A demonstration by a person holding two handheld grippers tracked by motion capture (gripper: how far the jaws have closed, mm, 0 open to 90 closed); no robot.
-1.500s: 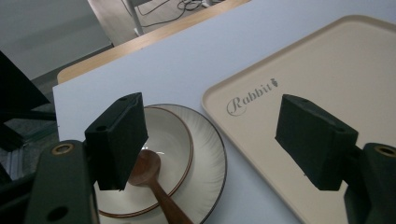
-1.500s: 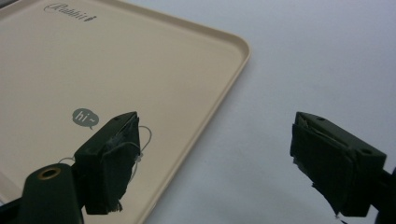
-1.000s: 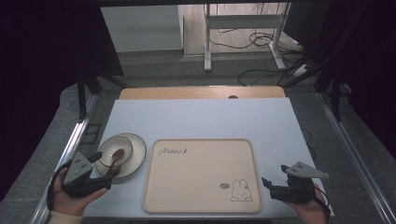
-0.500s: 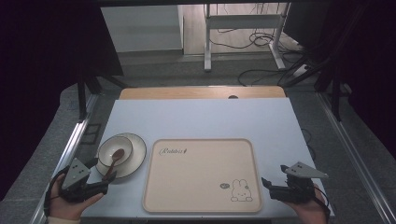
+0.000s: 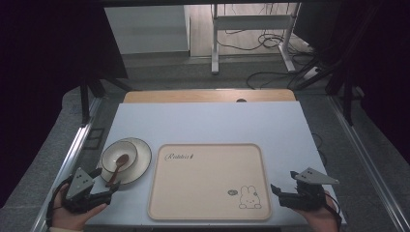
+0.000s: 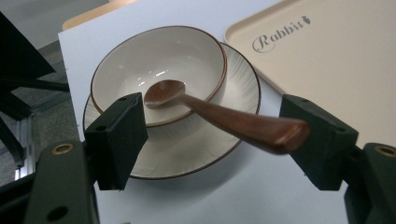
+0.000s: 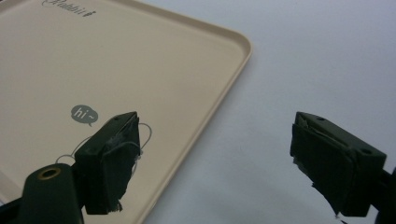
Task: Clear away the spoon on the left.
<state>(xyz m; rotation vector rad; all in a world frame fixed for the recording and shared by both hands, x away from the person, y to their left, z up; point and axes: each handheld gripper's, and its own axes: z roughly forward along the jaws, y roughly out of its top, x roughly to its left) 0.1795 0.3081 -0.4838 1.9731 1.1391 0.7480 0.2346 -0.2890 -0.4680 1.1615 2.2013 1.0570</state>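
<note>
A: Where's the wooden spoon (image 6: 224,116)?

B: Head in the bowl (image 6: 159,72) on the ribbed plate (image 6: 233,93), left of the tray (image 5: 209,181) on the bench (image 5: 208,123). Its handle juts out between the left gripper's (image 6: 210,140) spread jaws.

A: How should it handle?

B: Likely light, stiff and glossy, so slippery; take the thick handle end. The bowl seems fragile. The right gripper (image 7: 215,158) hangs apart, empty.

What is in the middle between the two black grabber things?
The beige rabbit tray lies between the left gripper and the right gripper, in the high view. Nothing sits on it.
</note>
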